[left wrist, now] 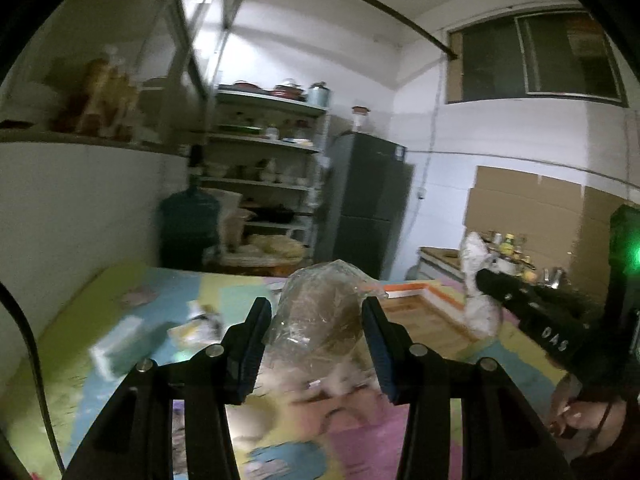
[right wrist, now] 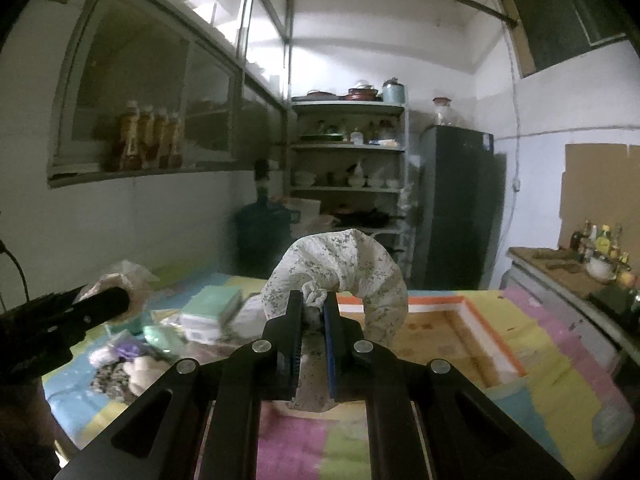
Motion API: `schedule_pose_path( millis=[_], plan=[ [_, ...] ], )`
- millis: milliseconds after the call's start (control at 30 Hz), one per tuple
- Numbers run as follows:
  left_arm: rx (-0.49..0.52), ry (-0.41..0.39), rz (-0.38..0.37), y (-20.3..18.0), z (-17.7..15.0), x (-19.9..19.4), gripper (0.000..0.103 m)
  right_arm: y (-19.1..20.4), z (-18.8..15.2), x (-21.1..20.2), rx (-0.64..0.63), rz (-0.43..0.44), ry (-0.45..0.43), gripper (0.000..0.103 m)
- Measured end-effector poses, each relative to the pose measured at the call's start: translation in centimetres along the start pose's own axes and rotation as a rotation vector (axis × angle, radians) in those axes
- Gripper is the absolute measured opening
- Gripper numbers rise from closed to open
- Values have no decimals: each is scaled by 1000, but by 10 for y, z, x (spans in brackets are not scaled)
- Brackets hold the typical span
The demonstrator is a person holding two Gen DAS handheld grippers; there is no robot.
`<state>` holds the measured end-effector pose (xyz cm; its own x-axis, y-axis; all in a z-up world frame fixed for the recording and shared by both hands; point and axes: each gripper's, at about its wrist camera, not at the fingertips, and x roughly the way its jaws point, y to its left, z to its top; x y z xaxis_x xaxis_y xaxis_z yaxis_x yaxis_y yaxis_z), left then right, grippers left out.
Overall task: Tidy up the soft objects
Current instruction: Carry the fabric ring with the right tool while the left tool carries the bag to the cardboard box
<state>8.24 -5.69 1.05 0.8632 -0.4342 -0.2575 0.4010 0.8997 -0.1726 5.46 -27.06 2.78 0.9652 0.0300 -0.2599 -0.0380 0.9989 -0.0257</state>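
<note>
My left gripper (left wrist: 318, 312) is shut on a clear plastic bag with a brown lump inside (left wrist: 320, 312), held above the colourful mat (left wrist: 120, 380). In the right wrist view my right gripper (right wrist: 314, 304) is shut on a white floral cloth (right wrist: 344, 272), whose ends curl up and droop to the right. That cloth (left wrist: 478, 284) and the right gripper's black body show at the right of the left wrist view. The left gripper with its bag (right wrist: 120, 280) appears at the left of the right wrist view. A wooden tray with an orange-and-white rim (right wrist: 476, 320) lies on the mat ahead.
A pile of soft items and packets (right wrist: 168, 332) lies on the mat's left part. Beyond the mat stand a water jug (right wrist: 264, 232), metal shelves with dishes (right wrist: 348, 152) and a dark fridge (right wrist: 460, 208). A counter with bottles (right wrist: 596, 256) runs along the right.
</note>
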Motion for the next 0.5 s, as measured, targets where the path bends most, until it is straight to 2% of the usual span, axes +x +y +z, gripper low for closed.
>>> schedule_pose_path(
  millis=[167,500],
  plan=[
    [0,5,-69,-30,6,26,47,-31,4,3,2,-33,14,9],
    [27,69,-109,-84,11,96,47,-109,9,26,39,-103,76,9]
  ],
)
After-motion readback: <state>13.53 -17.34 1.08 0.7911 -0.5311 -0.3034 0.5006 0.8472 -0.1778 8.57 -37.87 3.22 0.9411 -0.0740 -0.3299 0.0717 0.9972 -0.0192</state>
